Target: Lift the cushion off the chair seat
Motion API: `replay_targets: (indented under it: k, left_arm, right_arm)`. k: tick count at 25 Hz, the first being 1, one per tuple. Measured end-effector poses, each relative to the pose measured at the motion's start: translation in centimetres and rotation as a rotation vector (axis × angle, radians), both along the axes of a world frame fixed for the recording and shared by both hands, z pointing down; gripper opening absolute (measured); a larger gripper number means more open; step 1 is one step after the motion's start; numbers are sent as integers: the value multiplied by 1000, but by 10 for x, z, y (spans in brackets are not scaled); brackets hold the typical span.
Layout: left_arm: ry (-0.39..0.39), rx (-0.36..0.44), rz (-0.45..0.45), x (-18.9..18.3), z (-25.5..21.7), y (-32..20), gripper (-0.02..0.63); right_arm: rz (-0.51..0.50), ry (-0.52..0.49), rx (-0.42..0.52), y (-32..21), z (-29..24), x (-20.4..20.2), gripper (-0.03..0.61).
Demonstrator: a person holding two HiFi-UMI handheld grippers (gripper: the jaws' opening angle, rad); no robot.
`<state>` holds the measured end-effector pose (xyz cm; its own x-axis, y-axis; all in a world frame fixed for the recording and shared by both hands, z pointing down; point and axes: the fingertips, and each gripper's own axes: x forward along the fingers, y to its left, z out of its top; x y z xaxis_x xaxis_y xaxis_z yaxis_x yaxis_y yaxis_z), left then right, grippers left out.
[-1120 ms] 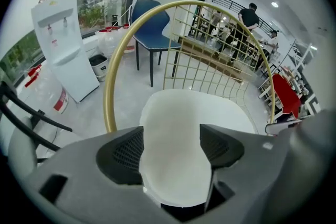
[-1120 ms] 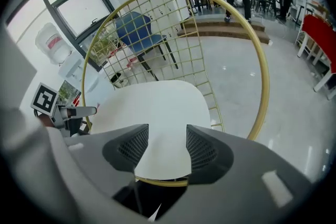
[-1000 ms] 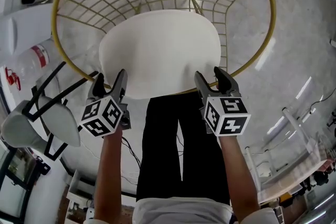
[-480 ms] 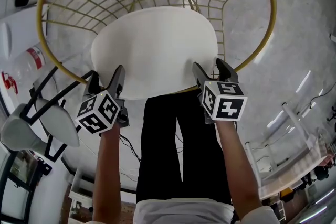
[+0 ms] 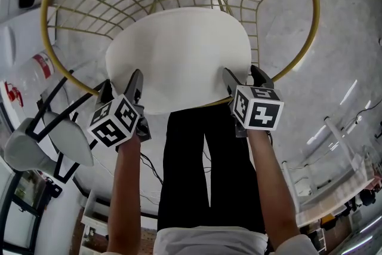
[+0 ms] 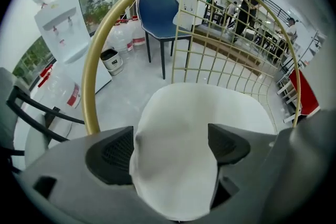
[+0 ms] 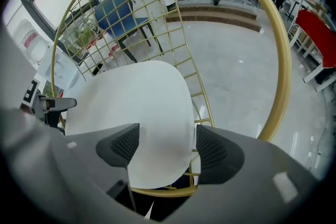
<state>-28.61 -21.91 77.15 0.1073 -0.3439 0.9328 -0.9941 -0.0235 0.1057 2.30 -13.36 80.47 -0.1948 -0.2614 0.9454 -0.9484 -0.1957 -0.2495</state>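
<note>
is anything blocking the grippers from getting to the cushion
Nothing visible does. The left gripper and right gripper, whose jaws have just been opening wide, each straddle the near edge of the cushion without clamping it. The gold chair frame rings only its sides and back, so lifting upward looks unobstructed.

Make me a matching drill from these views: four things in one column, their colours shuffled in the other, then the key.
Things:
1. cushion
2. wire chair frame
3. chair in the background
4. person's trousers

Colours:
A. blue
B. black
C. white
D. gold

Pairs: 1-C, 2-D, 3-A, 4-B
</note>
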Motion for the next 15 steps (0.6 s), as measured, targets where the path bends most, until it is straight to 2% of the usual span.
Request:
replay_targets:
  k: [5,11,13,15]
  left_arm:
    - [-29,-60,-23,0,15,-1,454]
    - [-35,-85,5,3,23,1,454]
    - [-30,-92,12,3,23,1,439]
    - [-28,-92,6,0,22,1,390]
  right_arm:
    - [21,-27,-23,-1,9,0,351]
    - [11,-30,-32,-2,15,-4,348]
    - [5,-26,-30,-2,15,-3,339]
    - [8,-25,-29,-2,15,-1,313]
